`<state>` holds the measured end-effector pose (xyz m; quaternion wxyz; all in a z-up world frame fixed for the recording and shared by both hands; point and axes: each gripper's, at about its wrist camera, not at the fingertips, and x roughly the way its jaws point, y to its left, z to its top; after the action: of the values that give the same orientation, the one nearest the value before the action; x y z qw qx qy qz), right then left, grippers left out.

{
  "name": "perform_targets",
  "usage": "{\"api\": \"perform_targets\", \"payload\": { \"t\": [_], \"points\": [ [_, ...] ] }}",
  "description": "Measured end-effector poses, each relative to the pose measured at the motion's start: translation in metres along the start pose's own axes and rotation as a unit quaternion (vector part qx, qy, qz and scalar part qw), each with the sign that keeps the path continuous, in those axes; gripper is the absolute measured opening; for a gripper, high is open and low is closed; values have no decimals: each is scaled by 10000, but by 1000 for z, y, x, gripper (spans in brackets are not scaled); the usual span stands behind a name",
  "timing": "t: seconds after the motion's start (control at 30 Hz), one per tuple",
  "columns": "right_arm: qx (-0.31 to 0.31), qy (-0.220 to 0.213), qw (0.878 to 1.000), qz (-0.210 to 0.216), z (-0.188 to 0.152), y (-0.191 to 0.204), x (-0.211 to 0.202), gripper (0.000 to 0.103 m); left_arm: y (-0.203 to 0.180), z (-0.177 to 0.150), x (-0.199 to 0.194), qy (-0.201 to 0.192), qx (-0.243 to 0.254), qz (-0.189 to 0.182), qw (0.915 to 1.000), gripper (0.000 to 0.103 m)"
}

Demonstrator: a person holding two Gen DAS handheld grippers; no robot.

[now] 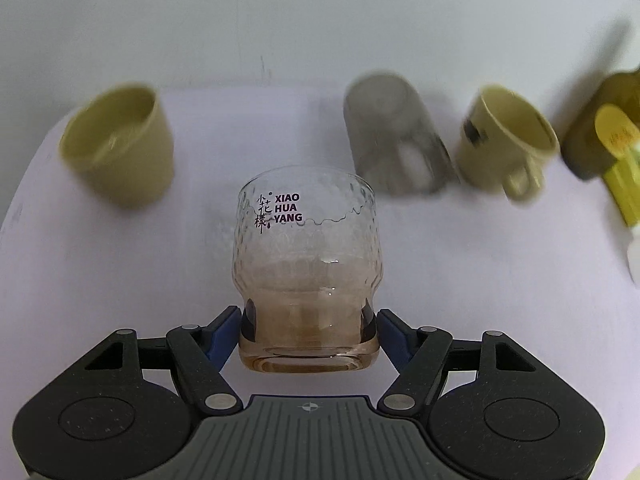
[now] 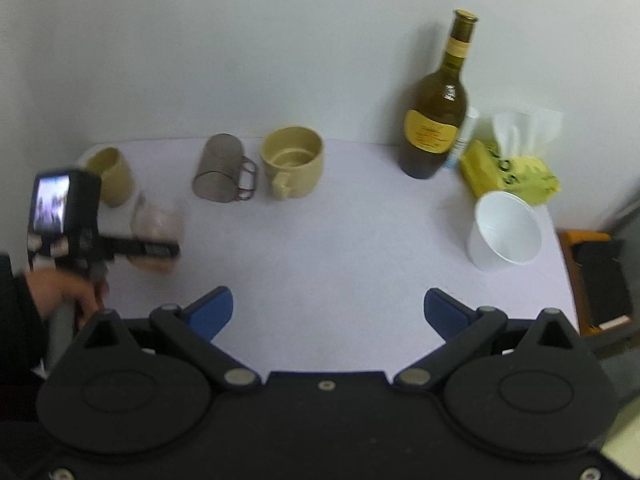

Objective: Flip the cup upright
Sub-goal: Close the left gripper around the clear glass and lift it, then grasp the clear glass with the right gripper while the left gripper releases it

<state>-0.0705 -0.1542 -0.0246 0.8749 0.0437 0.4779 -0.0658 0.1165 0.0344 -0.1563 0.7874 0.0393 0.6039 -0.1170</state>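
Observation:
A clear dimpled glass cup (image 1: 308,264) printed "XIAO HUA YANG" sits between the blue pads of my left gripper (image 1: 309,334), which is shut on its thick base. The cup's mouth points away from the camera. In the right wrist view the same cup (image 2: 156,228) appears blurred at the left, held by the left gripper (image 2: 152,250) above the table. My right gripper (image 2: 328,308) is open and empty over the table's near middle.
On the white table (image 2: 340,232) stand a handleless beige cup (image 2: 110,176), a grey see-through mug (image 2: 218,174), a beige mug (image 2: 292,166), a wine bottle (image 2: 436,120), a yellow tissue pack (image 2: 508,172) and a white paper cup (image 2: 504,236). A wall stands behind.

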Motion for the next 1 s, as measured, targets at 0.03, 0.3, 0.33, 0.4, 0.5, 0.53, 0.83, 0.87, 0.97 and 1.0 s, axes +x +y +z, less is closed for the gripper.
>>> {"api": "perform_targets", "payload": {
  "t": [0.03,0.3,0.33,0.4,0.5,0.53,0.83,0.87,0.97,1.0],
  "points": [
    [-26,-2,9999,108,0,-4,3,103,-8,-10,-3,99,-83,-3,9999,68],
    [-440,11,9959,790,-9,-19,20,103,-26,-60,-27,256,-377,252,9986,75],
    [-517,22,9953,814,-10,-19,22,103,-25,-62,-33,210,-396,218,9988,79],
    [-650,62,9948,786,-11,-15,25,102,-24,-70,-52,53,-430,42,9991,79],
    [-739,43,9943,763,-10,-5,24,102,-13,-77,-76,-92,-494,-193,9986,79],
    [-754,24,9941,774,-9,1,24,102,-10,-77,-81,-114,-526,-136,9985,80],
    [382,723,9906,1099,-11,72,54,98,86,-68,-129,-516,-589,-104,9969,93],
    [418,746,9901,1116,-11,78,56,98,104,-67,-134,-631,-561,-73,9964,93],
    [312,740,9922,950,-12,109,67,97,132,-63,-135,-692,-533,1,9962,94],
    [292,775,9930,846,-12,120,74,97,154,-62,-134,-669,-540,82,9963,94]
  ]
}}
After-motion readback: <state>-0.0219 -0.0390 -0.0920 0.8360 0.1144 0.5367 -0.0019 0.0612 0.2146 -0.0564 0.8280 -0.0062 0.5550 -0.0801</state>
